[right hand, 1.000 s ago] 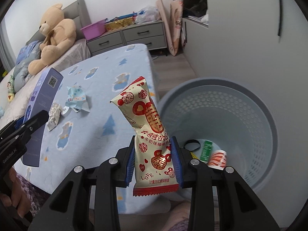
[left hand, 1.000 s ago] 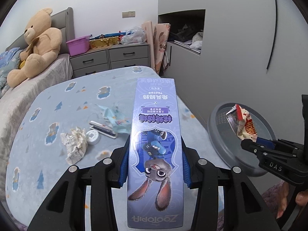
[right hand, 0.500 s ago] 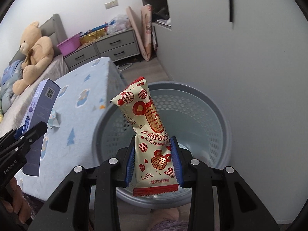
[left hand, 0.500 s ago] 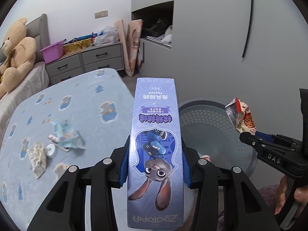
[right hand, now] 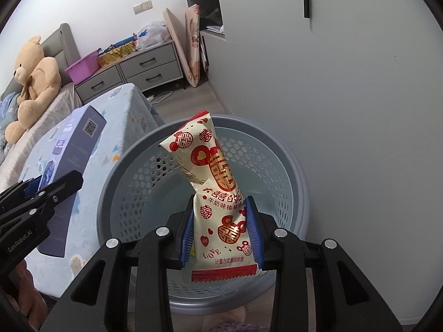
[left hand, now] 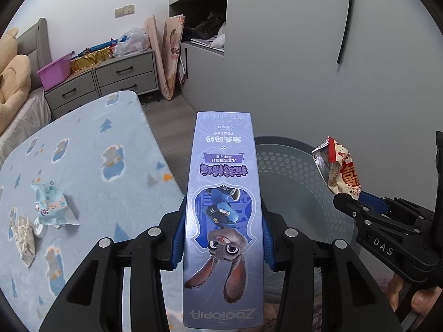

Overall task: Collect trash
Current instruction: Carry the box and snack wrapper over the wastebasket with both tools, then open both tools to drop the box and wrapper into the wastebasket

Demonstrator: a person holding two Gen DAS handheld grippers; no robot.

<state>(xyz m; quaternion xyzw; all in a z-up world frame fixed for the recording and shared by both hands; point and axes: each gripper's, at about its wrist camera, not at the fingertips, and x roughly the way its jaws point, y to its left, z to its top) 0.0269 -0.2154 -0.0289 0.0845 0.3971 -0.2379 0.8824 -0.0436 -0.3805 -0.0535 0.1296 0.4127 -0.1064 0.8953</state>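
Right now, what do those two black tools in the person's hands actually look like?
Both are matte black plastic tongs with two angular fingers, round silver bolt heads at the joints and ribbed blue pads on the inner faces. The left gripper reads "GenRobot.AI" on its side in white letters, the right gripper "DAS". No cables or sleeves show.

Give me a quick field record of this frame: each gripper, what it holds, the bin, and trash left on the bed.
left gripper: shut on purple Zootopia box, box upright between the blue pads
right gripper: shut on red-and-white snack wrapper
bin: grey perforated basket on the floor between bed and wall, directly below the wrapper in the right wrist view
bin contents: cannot tell, bottom mostly hidden
left on bed: light blue wrapper, crumpled white wrapper, small round white item
status: both items held, neither dropped yet
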